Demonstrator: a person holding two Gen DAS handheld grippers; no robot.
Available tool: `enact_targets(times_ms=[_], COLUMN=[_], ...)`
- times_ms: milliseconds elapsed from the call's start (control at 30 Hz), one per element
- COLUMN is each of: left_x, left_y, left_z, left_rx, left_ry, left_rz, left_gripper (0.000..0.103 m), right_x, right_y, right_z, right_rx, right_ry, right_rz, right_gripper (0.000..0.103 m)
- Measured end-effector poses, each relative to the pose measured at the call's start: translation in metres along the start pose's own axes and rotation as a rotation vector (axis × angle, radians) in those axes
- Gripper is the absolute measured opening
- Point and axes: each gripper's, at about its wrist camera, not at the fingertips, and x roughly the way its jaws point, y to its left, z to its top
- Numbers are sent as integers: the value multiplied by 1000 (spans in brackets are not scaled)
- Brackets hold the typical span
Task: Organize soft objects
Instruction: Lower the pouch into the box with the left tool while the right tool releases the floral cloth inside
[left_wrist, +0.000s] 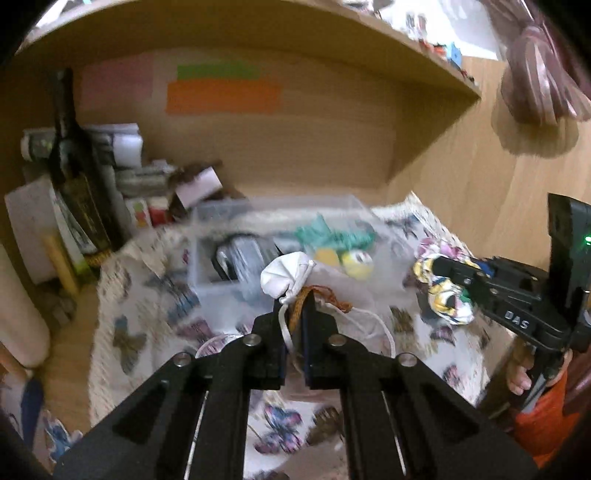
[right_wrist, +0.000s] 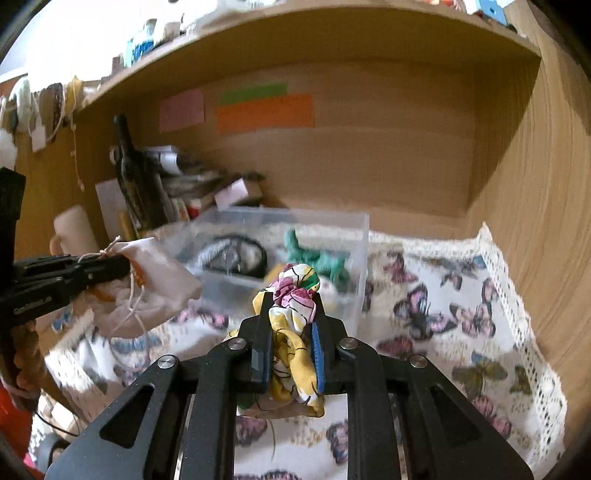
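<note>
The left gripper is clamping the gathered neck of a white drawstring pouch, its cord and an orange trim trailing between the fingers; the pouch is hanging in the air just short of the clear plastic bin. The right gripper is pinching a floral fabric scrunchie, yellow, pink and green, which is bulging above and below the fingers, also held near the bin's front wall.

To do the step well, each item probably needs lifting over the rim before release, one gripper at a time, so the two do not crowd the opening; the pouch's loose cord may snag on the wall.

Inside the bin are lying a green knitted piece, a dark band beside a grey item, and something yellow, blurred. The bin is standing on a butterfly-print cloth with a lace edge covering the bench. Behind, to the left, a dark bottle and stacked papers are crowding the alcove; coloured sticky notes are lining the back panel.
</note>
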Motion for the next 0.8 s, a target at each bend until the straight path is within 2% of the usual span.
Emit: enact_targets(times_ms=[200, 267, 400, 567, 800], left_x=[0, 1, 10, 26, 57], left_y=[9, 10, 16, 22, 34], left_z=[24, 32, 43, 52, 56], left_rx=[1, 16, 2, -9, -31], left_ry=[-65, -98, -115, -117, -85], left_rz=[30, 66, 82, 111, 135], left_gripper=[5, 5, 5, 5, 5], right_x=[-4, -3, 10, 34, 85], right_y=[1, 3, 9, 18, 26], right_z=[32, 40, 58, 72, 78], right_rx=[-8, -18, -39, -65, -80], right_ry=[-84, -98, -112, -90, 8], right_rz=[-5, -4, 9, 20, 39], right_gripper=[15, 15, 15, 15, 15])
